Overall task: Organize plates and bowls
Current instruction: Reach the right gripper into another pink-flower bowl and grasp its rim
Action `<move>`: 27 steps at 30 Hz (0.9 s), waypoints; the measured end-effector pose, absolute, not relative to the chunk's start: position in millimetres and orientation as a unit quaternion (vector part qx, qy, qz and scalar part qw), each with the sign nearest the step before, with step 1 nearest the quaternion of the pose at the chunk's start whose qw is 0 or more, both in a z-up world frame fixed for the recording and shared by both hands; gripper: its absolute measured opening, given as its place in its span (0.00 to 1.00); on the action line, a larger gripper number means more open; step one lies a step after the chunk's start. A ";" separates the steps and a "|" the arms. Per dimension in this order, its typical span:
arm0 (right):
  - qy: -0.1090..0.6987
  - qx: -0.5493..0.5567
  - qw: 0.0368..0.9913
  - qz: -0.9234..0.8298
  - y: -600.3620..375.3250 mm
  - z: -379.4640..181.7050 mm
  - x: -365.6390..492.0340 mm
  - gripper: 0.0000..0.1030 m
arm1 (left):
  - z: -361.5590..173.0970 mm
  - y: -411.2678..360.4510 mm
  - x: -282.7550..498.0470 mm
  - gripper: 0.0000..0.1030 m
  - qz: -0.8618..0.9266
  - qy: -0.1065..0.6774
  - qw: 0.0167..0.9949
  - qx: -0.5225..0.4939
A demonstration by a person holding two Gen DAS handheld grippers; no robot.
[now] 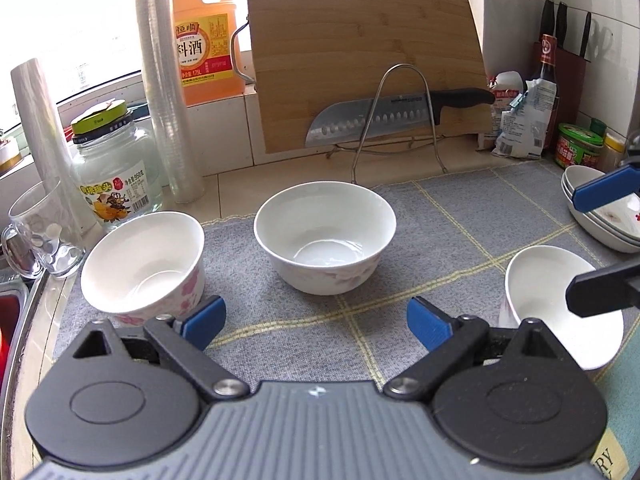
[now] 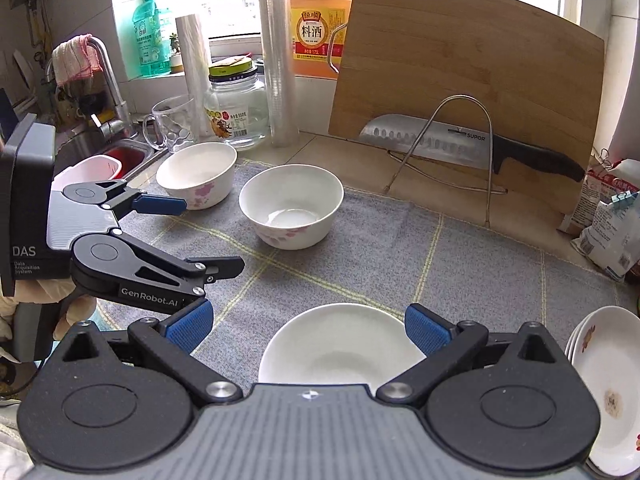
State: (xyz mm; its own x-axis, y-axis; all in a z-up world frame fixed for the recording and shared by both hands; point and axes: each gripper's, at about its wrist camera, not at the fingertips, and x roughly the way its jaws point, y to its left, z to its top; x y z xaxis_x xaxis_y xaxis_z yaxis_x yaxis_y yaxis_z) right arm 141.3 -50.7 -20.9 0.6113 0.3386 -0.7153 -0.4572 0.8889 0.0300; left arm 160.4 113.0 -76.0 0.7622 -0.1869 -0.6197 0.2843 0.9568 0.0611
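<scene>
The stack of plates (image 2: 604,392) at the right edge of the grey mat (image 2: 460,264) is cut off by the frame in both views — in the left wrist view it is also partly covered by a blue finger (image 1: 604,192). The near rim of the shallow dish (image 2: 340,344) is hidden behind the right gripper's body. The small print on the glass jar (image 1: 116,176) is too small to be read.

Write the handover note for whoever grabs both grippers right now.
Left gripper: open, empty, aimed at the middle bowl.
Right gripper: open, empty, over the near bowl.
All on the grey mat: a third bowl far left by the sink, a plate stack at the right edge.
Done: plates look stacked.
Left: the three bowls stand apart, none nested yet.
</scene>
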 end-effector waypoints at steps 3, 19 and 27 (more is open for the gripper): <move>0.381 -0.086 0.891 0.231 -44.4 -15.2 154.6 1.00 | -79.8 112.2 164.2 0.94 -0.124 0.316 0.937 0.083; 0.423 -0.089 0.862 0.267 -20.1 -27.4 234.9 1.00 | -99.7 113.0 186.9 0.94 -0.142 0.324 0.930 0.099; 0.431 -0.098 0.851 0.284 -5.0 -33.0 258.8 1.00 | -108.9 108.9 192.4 0.94 -0.149 0.320 0.930 0.106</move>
